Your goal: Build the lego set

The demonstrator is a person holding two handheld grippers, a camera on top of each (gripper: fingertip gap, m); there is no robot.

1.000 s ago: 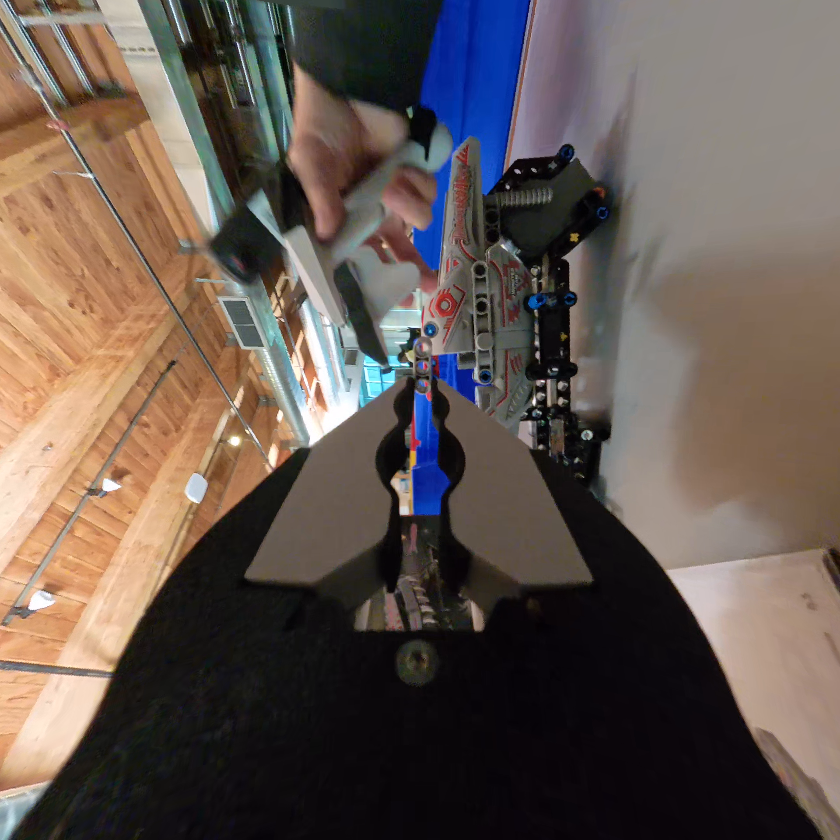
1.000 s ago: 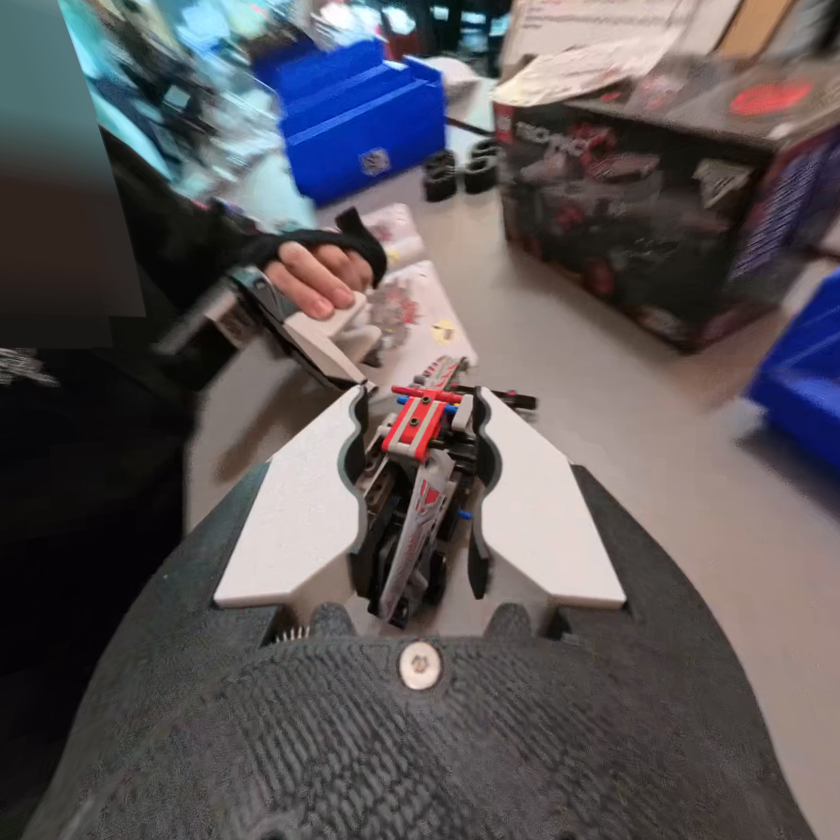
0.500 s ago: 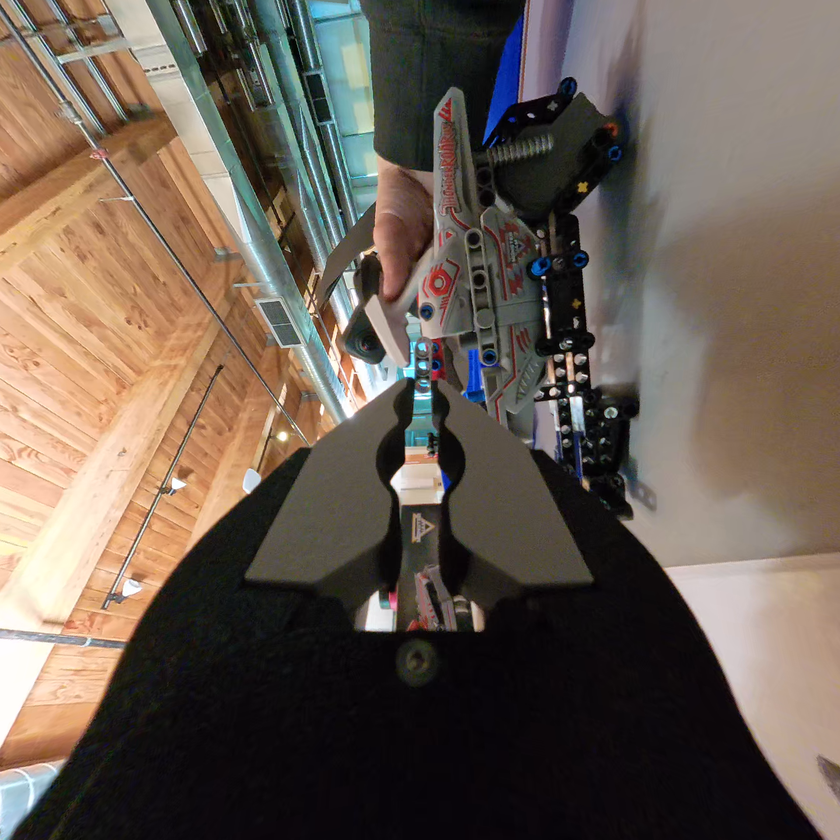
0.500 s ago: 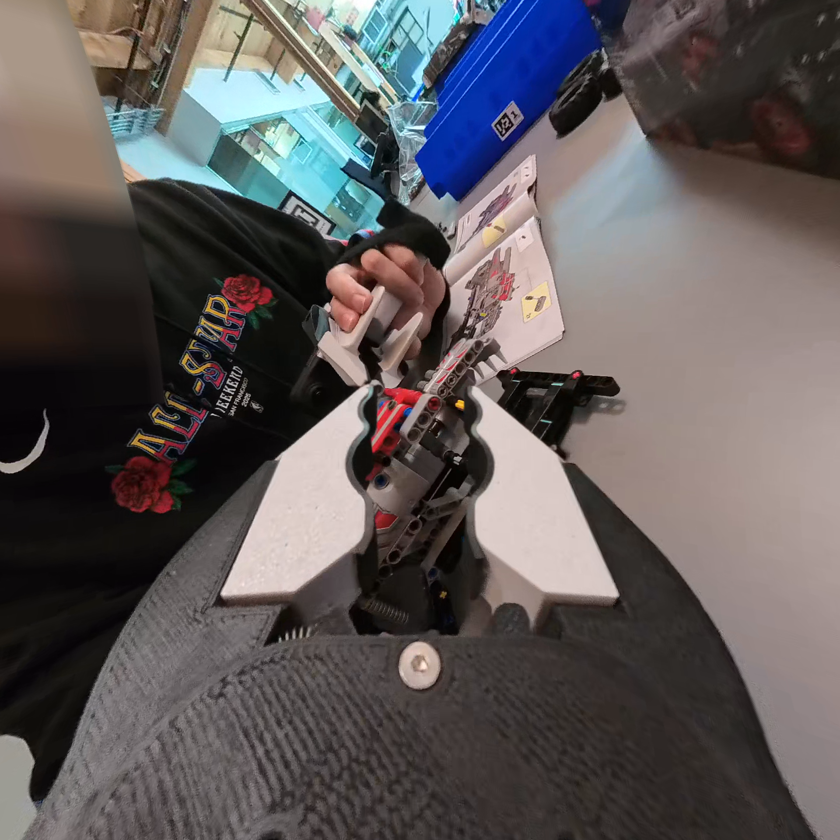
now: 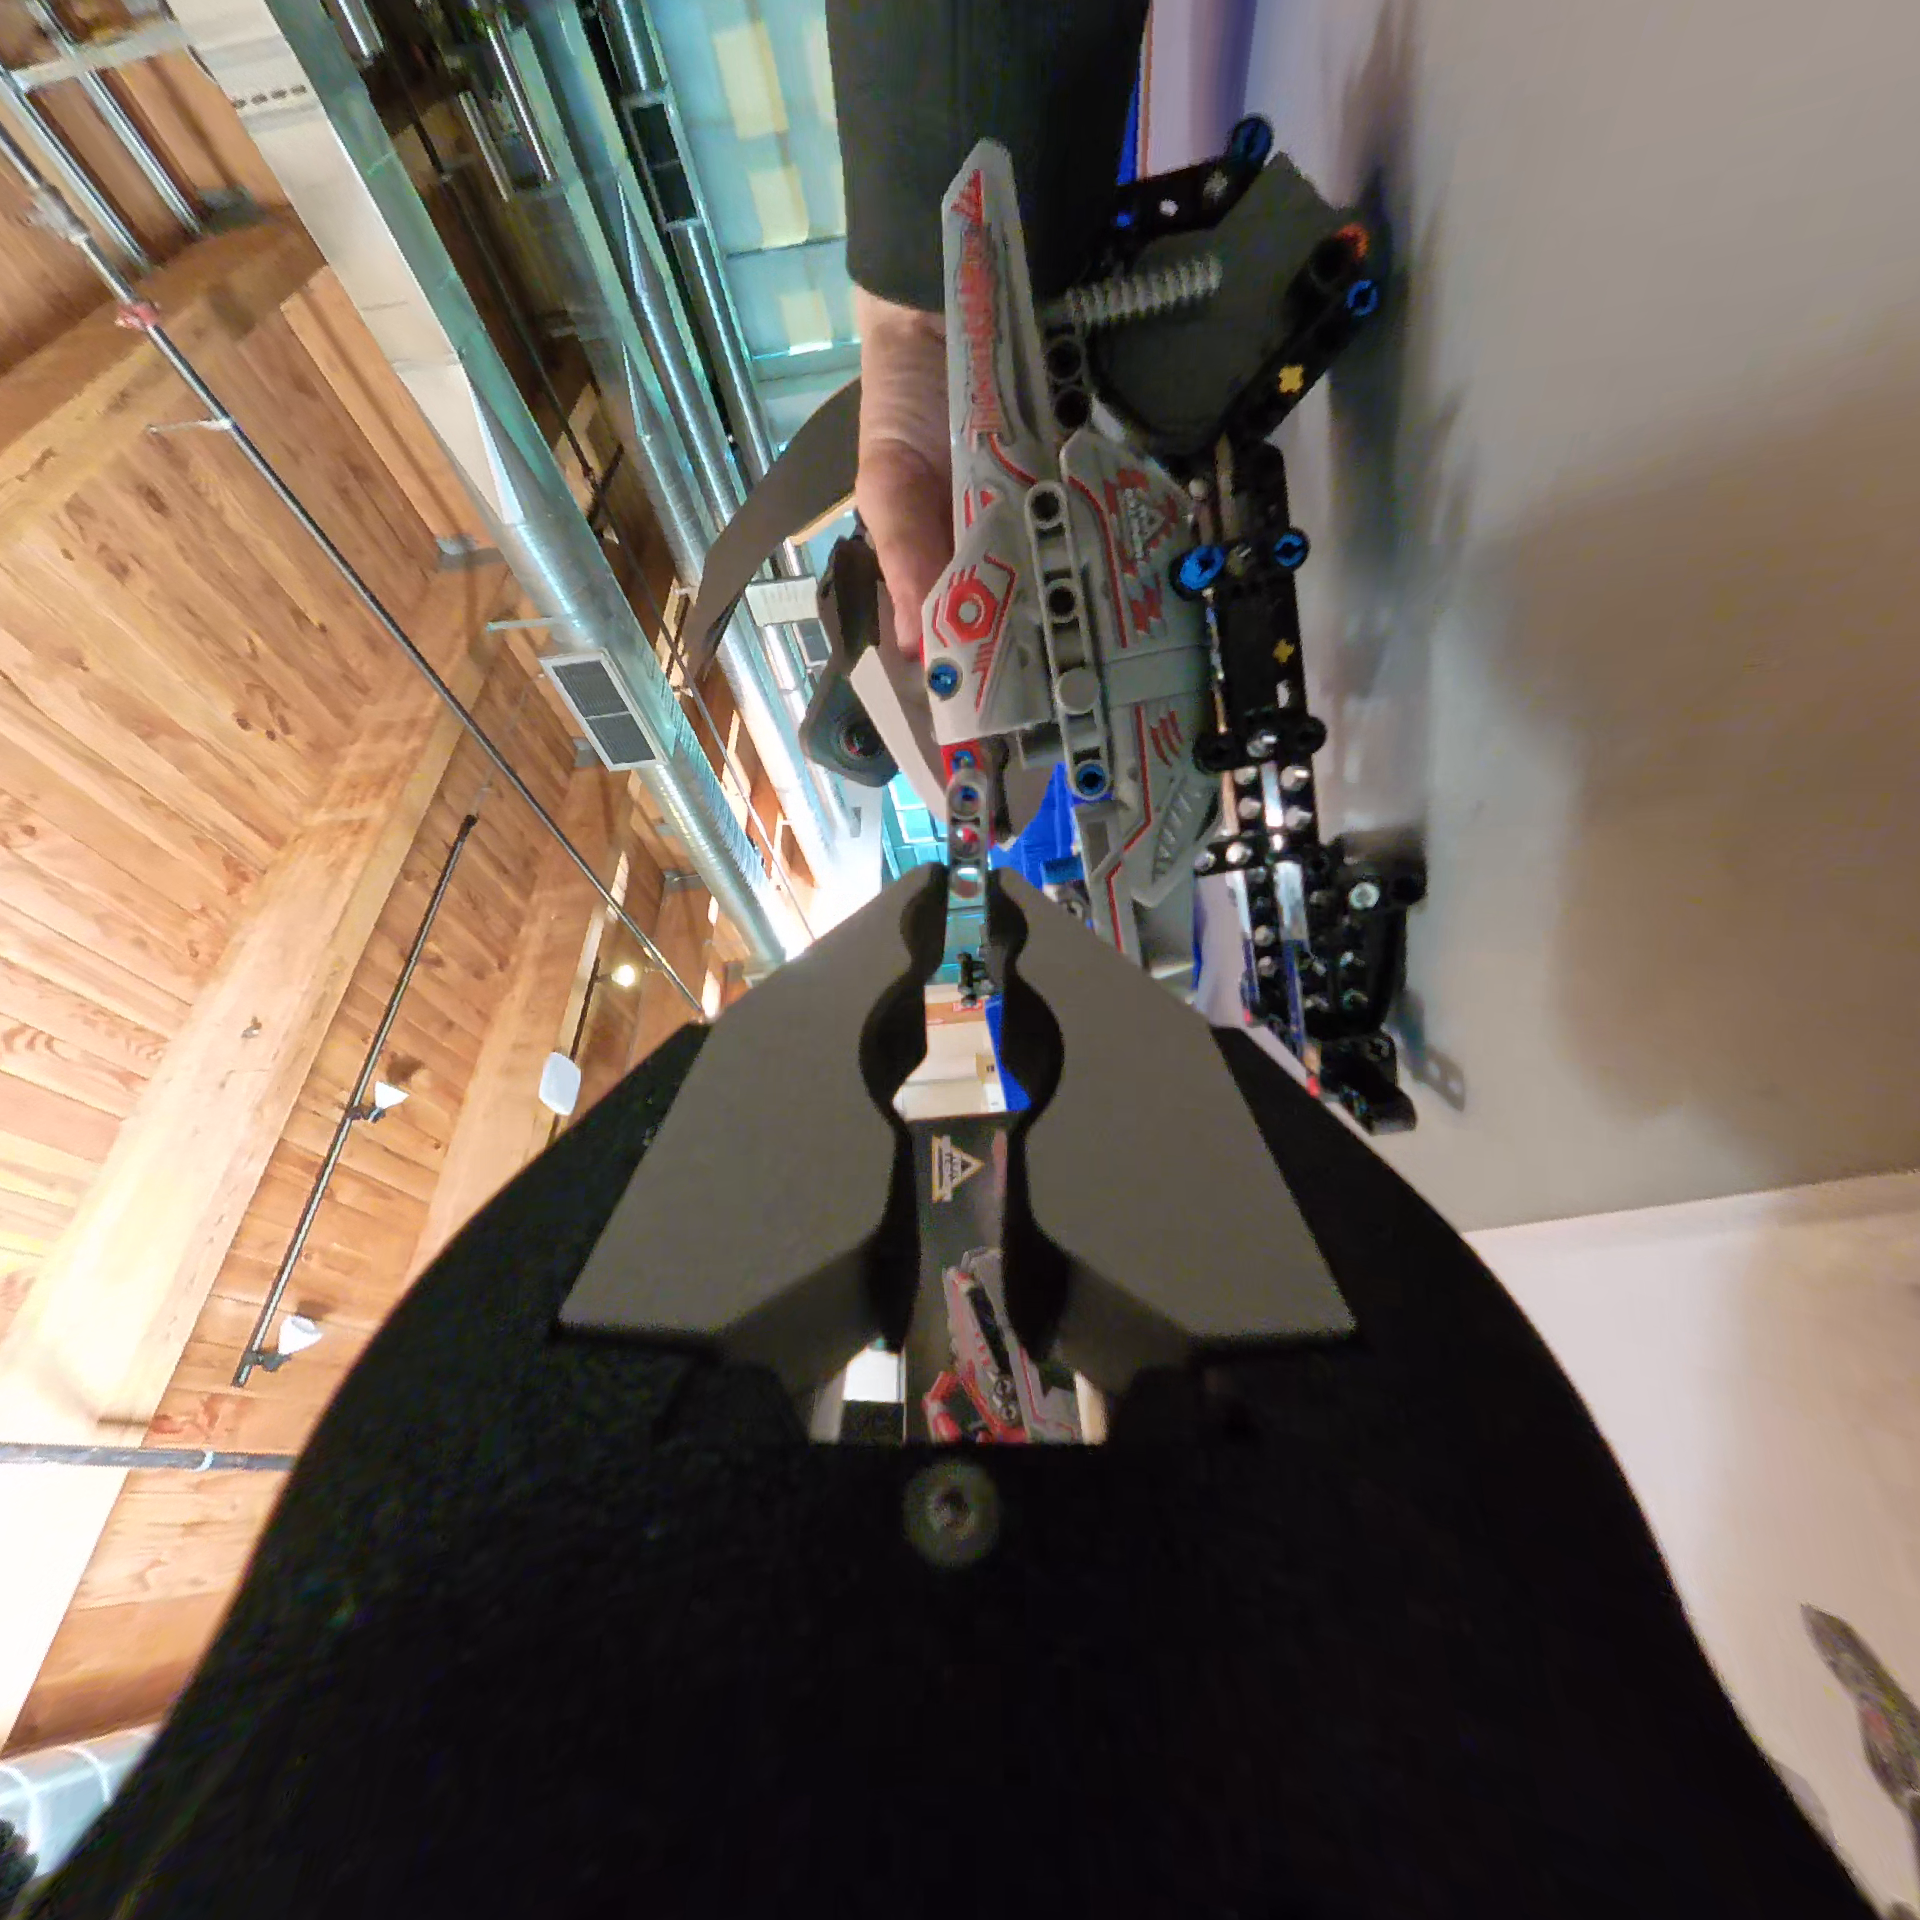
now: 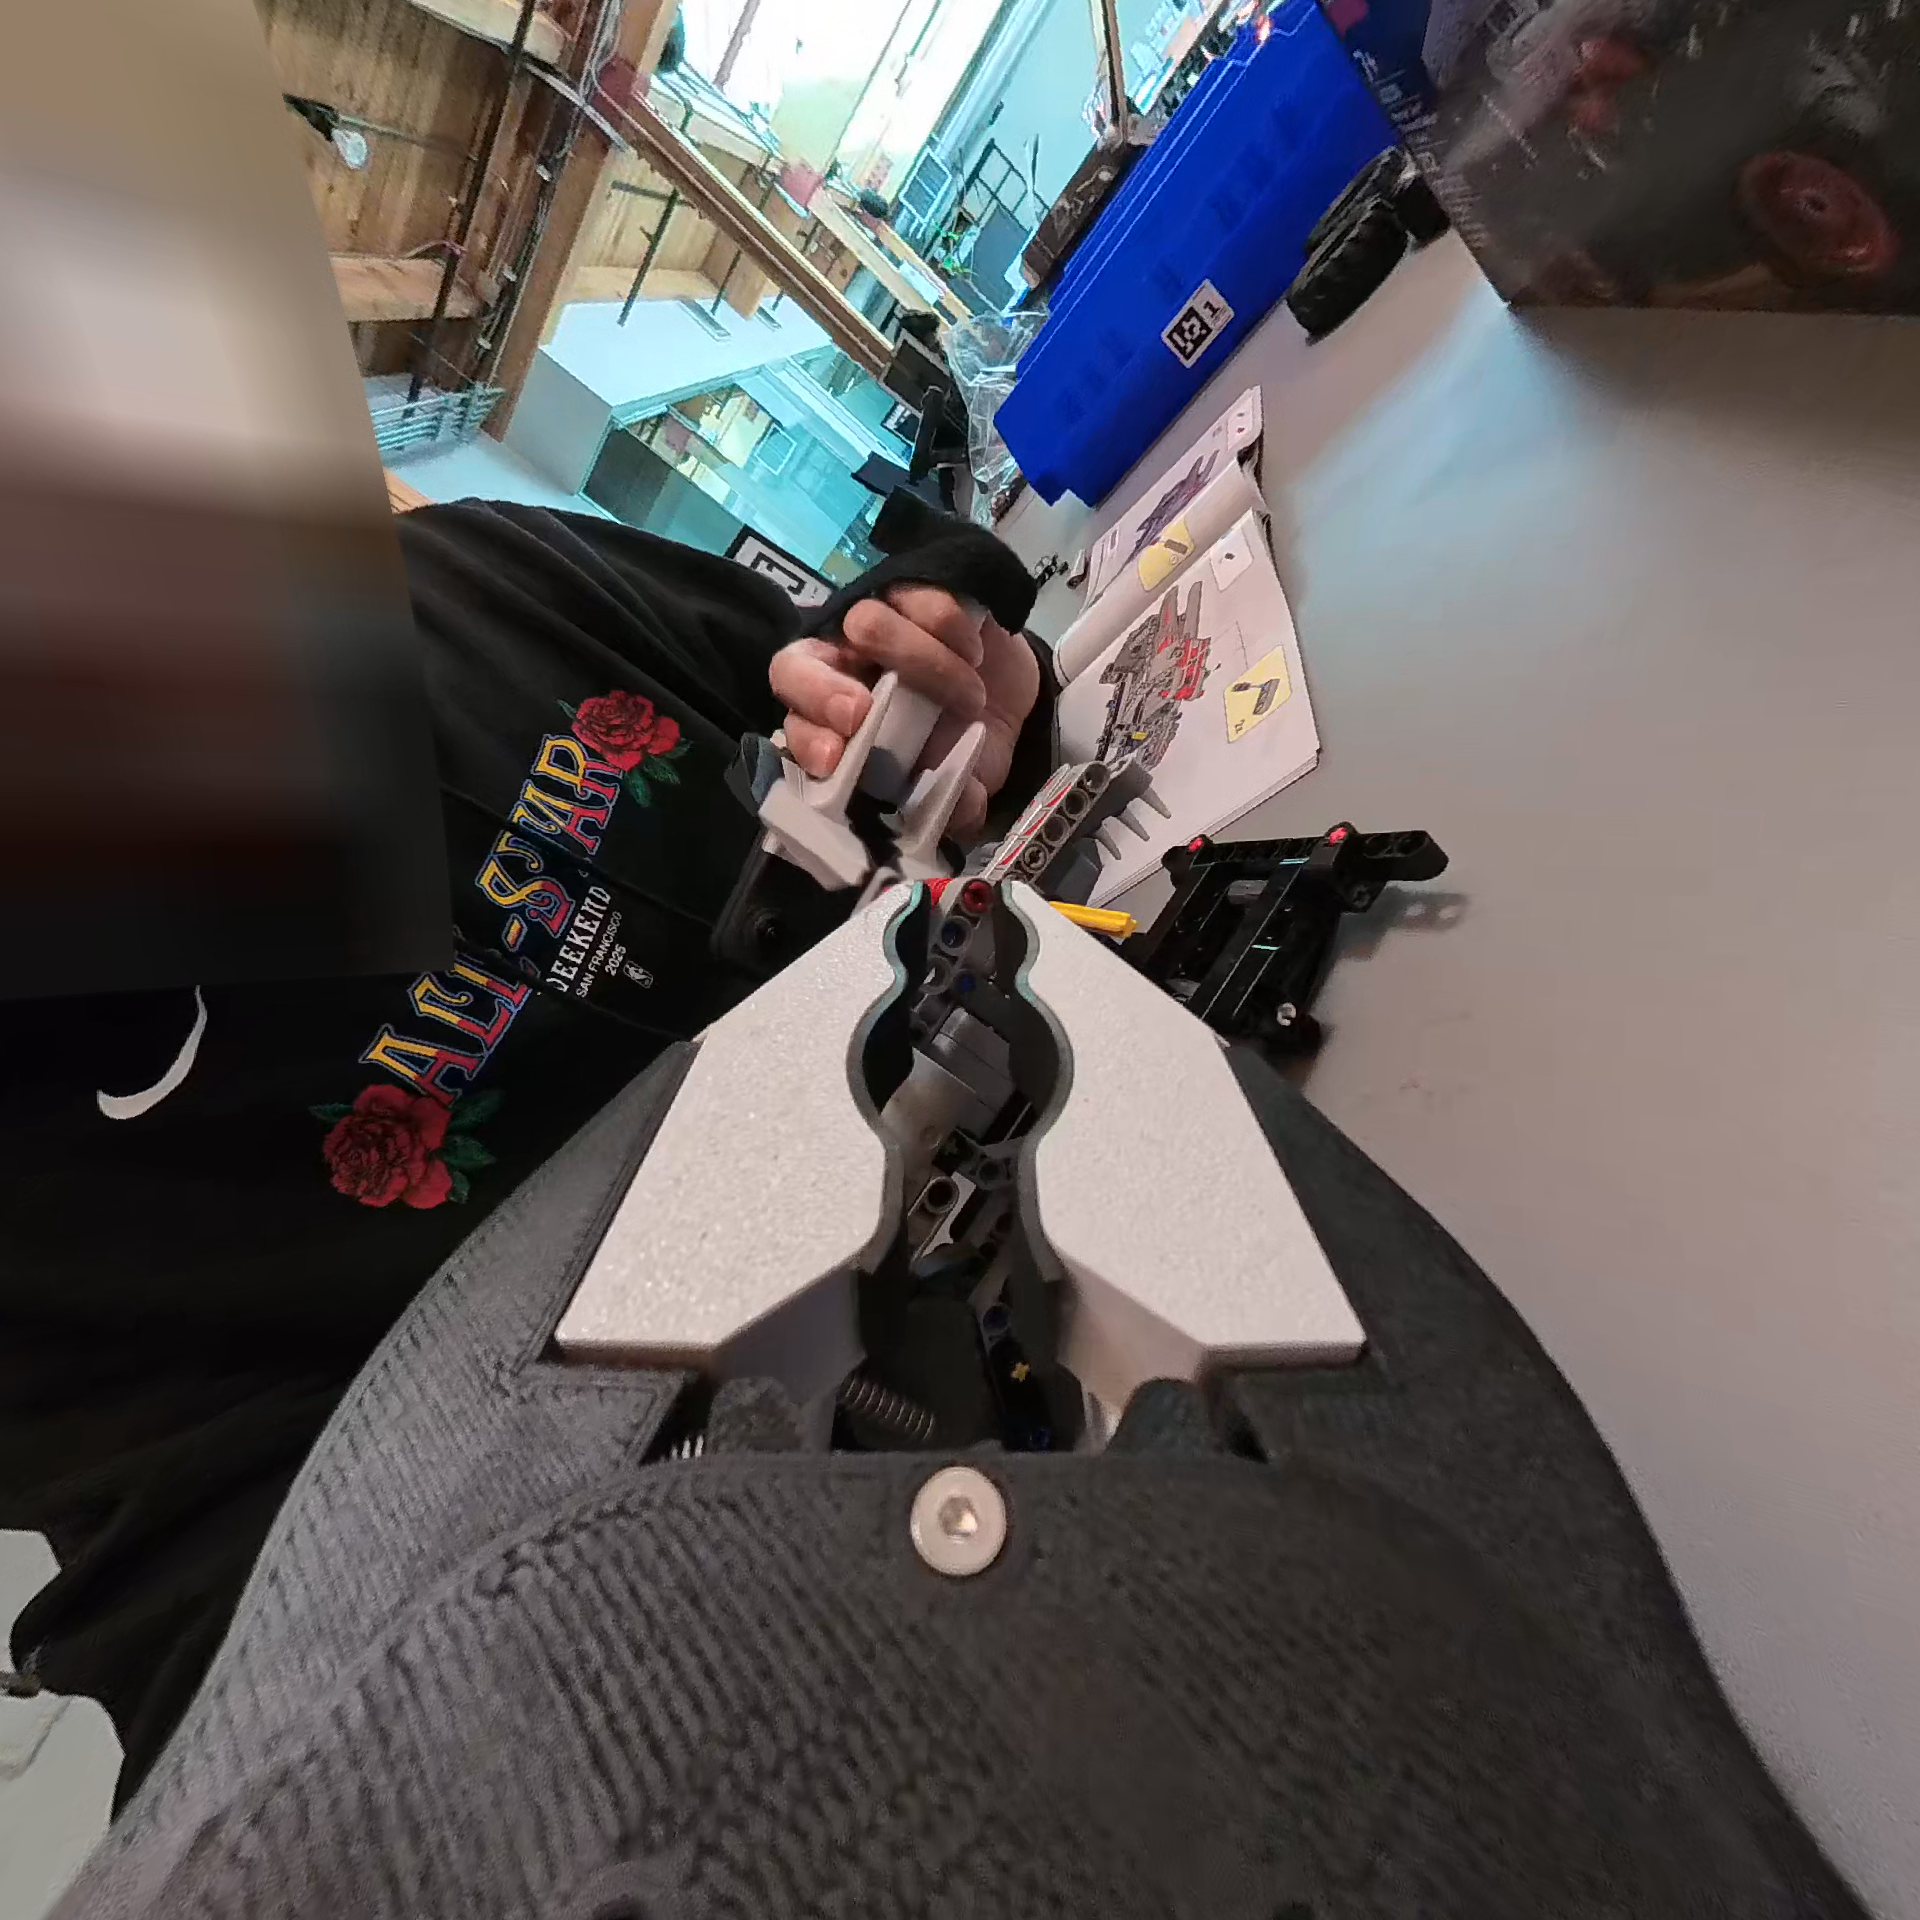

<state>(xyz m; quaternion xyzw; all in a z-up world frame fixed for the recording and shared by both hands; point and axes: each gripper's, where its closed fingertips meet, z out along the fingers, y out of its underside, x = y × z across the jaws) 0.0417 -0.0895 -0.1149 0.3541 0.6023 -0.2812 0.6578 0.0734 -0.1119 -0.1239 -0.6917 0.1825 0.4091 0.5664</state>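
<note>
My left gripper [image 5: 966, 896] is shut on a small grey beam [image 5: 966, 831] with a blue and a red pin. The beam's tip is just below the edge of the Lego model [image 5: 1081, 623], which has grey panels with red markings and a black frame side towards the table [image 5: 1662, 520]. My right gripper [image 6: 961, 904] is shut on that model [image 6: 951, 1081], which fills the gap between its jaws. The right gripper shows in the left wrist view [image 5: 873, 696] behind the model. The left gripper shows in the right wrist view [image 6: 862, 810], in a hand just beyond the model's tip.
On the grey table [image 6: 1662, 727] a black Lego frame [image 6: 1278, 914] lies right of my right gripper. An open instruction booklet [image 6: 1195, 686] lies behind it. Farther back are a blue bin [image 6: 1195, 260], black tyres [image 6: 1361, 249] and the set's dark box [image 6: 1714, 135]. A person's dark-clothed torso [image 6: 468, 987] is at left.
The right gripper has turned the model on its side and its jaws stand closer together. The model and the left gripper's small beam have come nearer each other.
</note>
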